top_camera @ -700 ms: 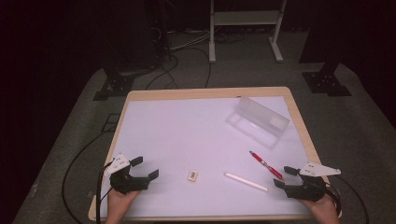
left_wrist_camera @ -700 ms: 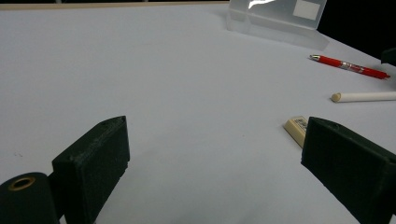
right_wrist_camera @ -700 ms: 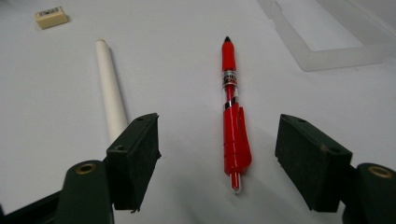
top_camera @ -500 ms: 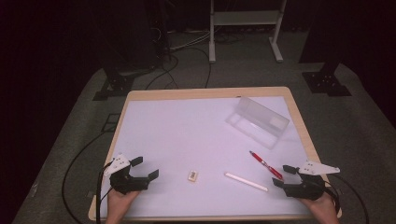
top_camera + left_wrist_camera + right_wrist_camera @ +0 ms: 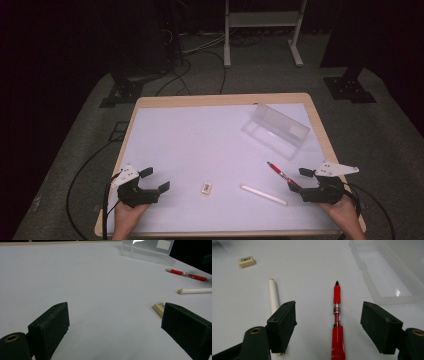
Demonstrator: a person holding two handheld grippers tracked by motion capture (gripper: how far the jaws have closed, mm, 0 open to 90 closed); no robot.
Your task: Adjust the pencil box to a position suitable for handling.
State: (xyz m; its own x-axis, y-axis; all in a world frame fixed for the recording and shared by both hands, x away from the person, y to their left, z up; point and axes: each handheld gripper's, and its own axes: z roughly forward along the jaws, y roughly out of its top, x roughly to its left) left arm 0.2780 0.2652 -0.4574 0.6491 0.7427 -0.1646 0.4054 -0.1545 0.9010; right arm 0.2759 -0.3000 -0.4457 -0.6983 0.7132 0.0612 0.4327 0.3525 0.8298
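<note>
The right gripper (image 5: 298, 181) sits at the lower right of the high view, held in a hand (image 5: 345, 215) that comes in from the bottom edge. Its jaws stand wide apart, and in the right gripper view the red pen (image 5: 336, 322) lies on the table between them, touching neither pad and pointing up the frame toward its black tip. In the high view the pen (image 5: 281, 174) lies slanted just left of that gripper, its lower end at the jaws.

The left gripper (image 5: 155, 180) is at the lower left of the high view, also held from below, with its jaws wide apart and nothing between them; the left gripper view shows bare white table (image 5: 95, 290) in the gap.

A white stick (image 5: 263, 195) lies just left of and below the pen in the high view, and passes behind the left-hand jaw in the right gripper view. A small eraser (image 5: 206, 188) lies near the bottom centre, between the two grippers. A clear plastic box (image 5: 276, 131) rests open in the right upper part of the table, well apart from both grippers.
</note>
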